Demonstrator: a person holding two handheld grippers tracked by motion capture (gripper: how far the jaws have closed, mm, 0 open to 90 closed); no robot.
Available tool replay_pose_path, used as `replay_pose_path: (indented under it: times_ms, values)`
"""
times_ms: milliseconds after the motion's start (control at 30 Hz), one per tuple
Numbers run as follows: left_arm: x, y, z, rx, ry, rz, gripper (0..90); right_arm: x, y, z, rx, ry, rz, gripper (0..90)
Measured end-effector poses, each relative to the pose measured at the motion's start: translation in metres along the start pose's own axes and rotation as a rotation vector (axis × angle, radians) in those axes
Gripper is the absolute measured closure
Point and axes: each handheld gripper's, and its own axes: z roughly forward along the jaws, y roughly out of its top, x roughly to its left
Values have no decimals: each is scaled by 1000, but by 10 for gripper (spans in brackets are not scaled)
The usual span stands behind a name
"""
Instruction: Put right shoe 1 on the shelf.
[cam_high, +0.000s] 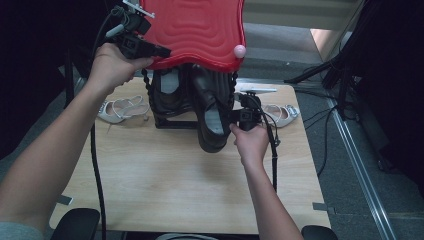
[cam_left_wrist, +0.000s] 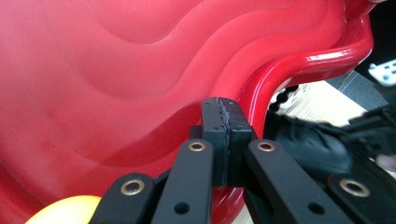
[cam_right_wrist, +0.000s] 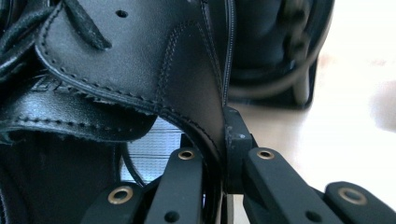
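A red wavy plastic lid (cam_high: 195, 30) is tilted up at the back of the table, and my left gripper (cam_high: 162, 51) is shut on its left rim. In the left gripper view the pads (cam_left_wrist: 223, 116) pinch together against the red rim (cam_left_wrist: 299, 65). A black leather lace-up boot (cam_high: 210, 125) hangs below the lid's front edge. My right gripper (cam_high: 234, 117) is shut on the boot's collar. In the right gripper view the leather edge (cam_right_wrist: 205, 121) sits between the two pads (cam_right_wrist: 223, 140).
Under the lid, a second black shoe (cam_high: 170, 92) sits in a black frame (cam_high: 175, 124). White strappy sandals lie left (cam_high: 122, 109) and right (cam_high: 282, 114) on the wooden table (cam_high: 175, 185). A pink knob (cam_high: 239, 50) sits on the lid's corner. Stand legs and cables (cam_high: 325, 75) are on the right.
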Motion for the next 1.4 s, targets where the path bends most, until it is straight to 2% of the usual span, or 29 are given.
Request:
replay_pose_path:
  times_ms: [200, 300, 367, 533, 633, 767, 933, 1100, 1233, 1400]
  values:
    - [0, 0, 0, -3, -1, 3, 900, 8, 13, 17, -75, -33, 58, 880]
    - [0, -1, 0, -3, 0, 7, 900, 14, 16, 25, -103, -55, 58, 880]
    - [0, -1, 0, -3, 0, 8, 900, 16, 17, 29, -131, -58, 83, 880]
    - [0, -1, 0, -5, 0, 11, 900, 20, 19, 37, -176, -111, 87, 880]
    - [0, -1, 0, -4, 0, 12, 900, 22, 21, 39, -197, -117, 115, 880]
    - [0, -1, 0, -6, 1, 13, 900, 24, 21, 40, -245, -142, 99, 880]
    - [0, -1, 0, -5, 3, 12, 900, 29, 24, 45, -263, -153, 121, 879]
    - [0, -1, 0, -7, 0, 14, 900, 33, 28, 47, -255, -168, 102, 878]
    - [0, -1, 0, -7, 1, 15, 900, 35, 30, 49, -260, -175, 114, 873]
    - [1, -1, 0, -9, 0, 14, 900, 38, 32, 52, -251, -159, 95, 803]
